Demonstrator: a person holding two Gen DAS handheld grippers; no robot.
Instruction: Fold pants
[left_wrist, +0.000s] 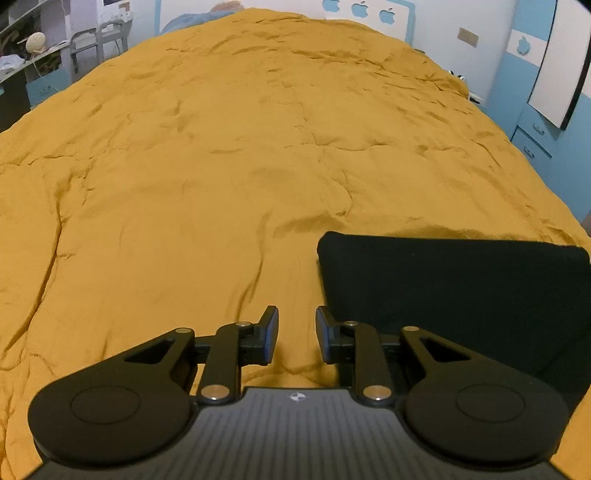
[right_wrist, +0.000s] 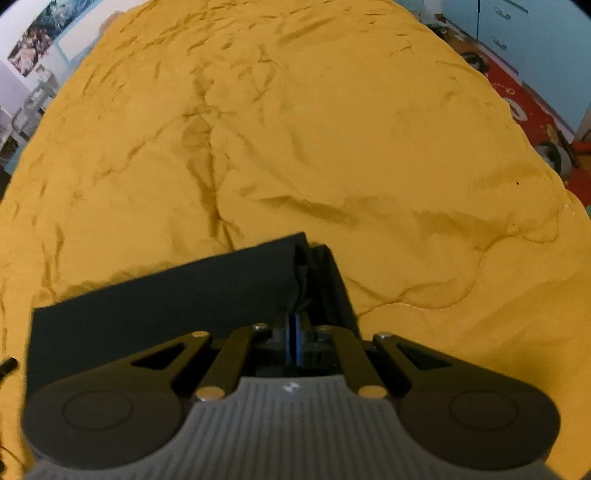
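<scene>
Mustard bedspread | left hand-held gripper parted, empty | right hand-held gripper pinching black pants

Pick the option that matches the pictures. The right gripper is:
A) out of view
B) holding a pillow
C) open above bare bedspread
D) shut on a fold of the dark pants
D: the right gripper has its jaws together, pinching the black pants on the yellow bedspread.

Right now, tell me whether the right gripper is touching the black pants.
Touching. The right wrist view shows the right gripper shut, with an edge of the black pants pinched between its fingers.
</scene>
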